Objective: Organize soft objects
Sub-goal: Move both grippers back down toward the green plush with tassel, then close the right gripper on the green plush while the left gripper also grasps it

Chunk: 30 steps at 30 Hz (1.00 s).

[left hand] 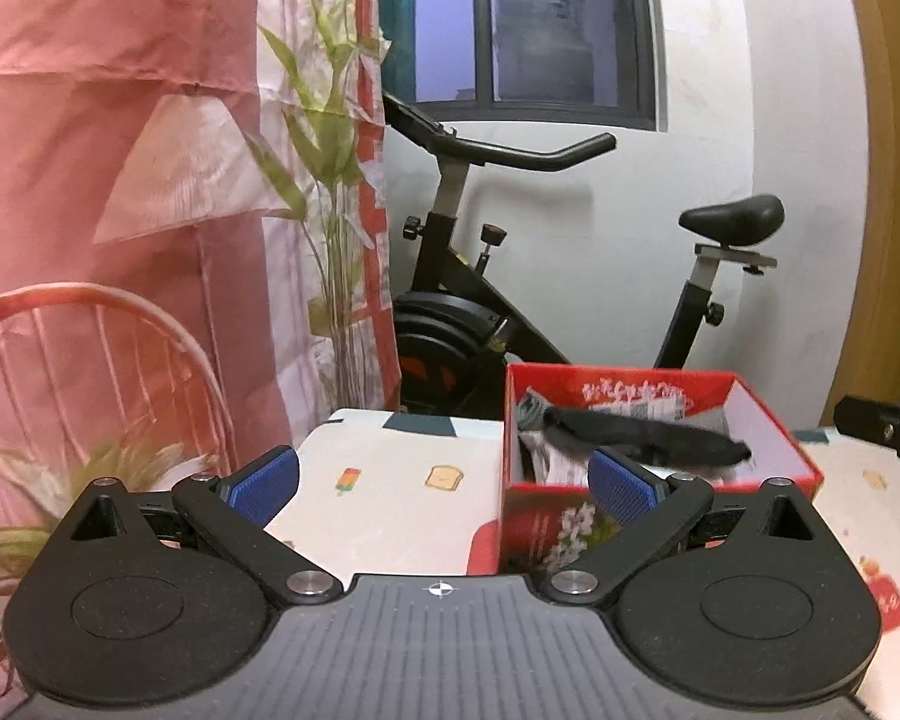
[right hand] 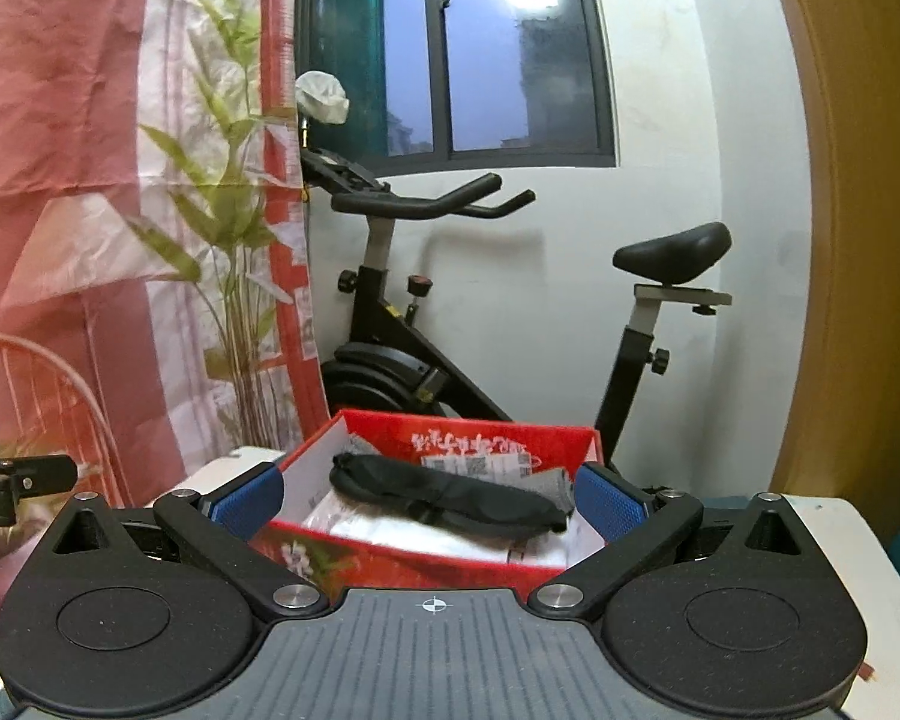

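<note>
1. In the lower part of the left wrist view, the left gripper (left hand: 444, 483) had its jaws wide apart and held nothing.
2. In the lower part of the right wrist view, the right gripper (right hand: 429, 501) was also spread wide and empty.
3. Just behind the fingers, at centre right, the red box (left hand: 774, 402) (right hand: 390, 561) stood on the table (left hand: 390, 480).
4. A black soft object (left hand: 648, 435) (right hand: 450, 501) lay across the box, over pale items.
5. Far behind, an exercise bike (left hand: 510, 324) (right hand: 426, 354) stood at the wall, under a window (right hand: 498, 48).
</note>
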Motion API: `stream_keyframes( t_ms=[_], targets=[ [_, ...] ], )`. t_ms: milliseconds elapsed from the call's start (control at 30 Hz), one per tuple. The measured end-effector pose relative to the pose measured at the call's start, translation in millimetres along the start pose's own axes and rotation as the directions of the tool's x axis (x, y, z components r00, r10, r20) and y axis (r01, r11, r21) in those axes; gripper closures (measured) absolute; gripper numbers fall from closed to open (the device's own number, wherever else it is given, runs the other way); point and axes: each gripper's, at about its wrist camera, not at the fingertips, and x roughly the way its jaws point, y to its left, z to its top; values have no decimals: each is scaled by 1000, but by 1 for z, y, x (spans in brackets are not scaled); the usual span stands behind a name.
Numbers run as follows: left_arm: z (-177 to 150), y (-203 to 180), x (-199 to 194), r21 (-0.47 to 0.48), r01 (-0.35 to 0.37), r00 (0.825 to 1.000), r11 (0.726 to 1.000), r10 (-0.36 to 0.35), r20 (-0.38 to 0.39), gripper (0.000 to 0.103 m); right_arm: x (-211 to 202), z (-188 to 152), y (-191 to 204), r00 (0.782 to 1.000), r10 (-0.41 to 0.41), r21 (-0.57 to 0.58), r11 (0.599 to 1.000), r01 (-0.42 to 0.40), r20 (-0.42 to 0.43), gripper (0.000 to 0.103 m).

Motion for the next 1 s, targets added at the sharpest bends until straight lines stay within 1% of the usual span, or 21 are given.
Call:
stream_keyframes(
  t_ms=[100, 167, 233, 333, 467, 567, 633, 667, 733, 767, 833, 867, 900, 933, 967, 1000],
  targets=[
    [-13, -1, -12, 12, 25, 1000, 1000, -25, -1, 0, -11, -14, 6, 999, -37, -12, 999, 37, -6, 0],
    [-21, -2, -15, 23, 56, 998, 998, -56, -6, 0, -16, -26, 11, 999, -32, -27, 999, 31, -20, 0],
    [-31, -3, -17, 20, 66, 998, 998, -65, -22, 0, -17, -40, 13, 998, -18, -35, 999, 16, -57, 0],
    [-47, -5, -13, 5, 98, 993, 995, -98, -72, 0, -17, -65, 13, 993, -18, -45, 999, 12, -118, 0],
    [-73, -7, -5, -6, 121, 985, 993, -121, -123, 0, -7, -106, 10, 975, 10, -48, 999, -22, -223, 0],
    [-94, -9, 11, -15, 135, 971, 991, -136, -198, 1, 5, -133, 9, 951, 34, -27, 999, -44, -306, 4],
    [-104, -11, 23, -18, 144, 957, 989, -144, -253, 1, 11, -146, 9, 933, 57, -6, 998, -63, -355, 10],
    [-107, -12, 26, -15, 144, 954, 990, -142, -263, 1, 13, -151, 9, 926, 63, -6, 998, -70, -373, 11],
    [-112, -12, 32, -9, 143, 951, 990, -140, -275, 1, 18, -159, 8, 911, 67, -3, 997, -75, -406, 23],
    [-115, -12, 34, -10, 144, 949, 990, -141, -282, 1, 20, -162, 5, 904, 73, 8, 997, -77, -420, 27],
    [-119, -12, 39, -12, 147, 943, 989, -144, -300, 2, 24, -167, 1, 890, 88, 36, 996, -80, -447, 41],
    [-121, -12, 41, -12, 148, 940, 989, -145, -308, 2, 27, -169, 0, 884, 87, 37, 996, -78, -459, 45],
    [-123, -12, 43, -12, 150, 938, 989, -146, -316, 2, 30, -171, 0, 878, 86, 32, 996, -80, -471, 52],
    [-124, -13, 45, -11, 150, 936, 989, -146, -321, 4, 34, -174, 3, 870, 96, 31, 995, -92, -484, 56],
    [-125, -13, 46, -11, 151, 935, 988, -146, -324, 4, 37, -175, 6, 866, 101, 23, 994, -103, -490, 56],
    [-127, -13, 48, -14, 156, 933, 988, -152, -327, 4, 40, -175, 11, 868, 107, 2, 993, -121, -486, 56]
  ],
)
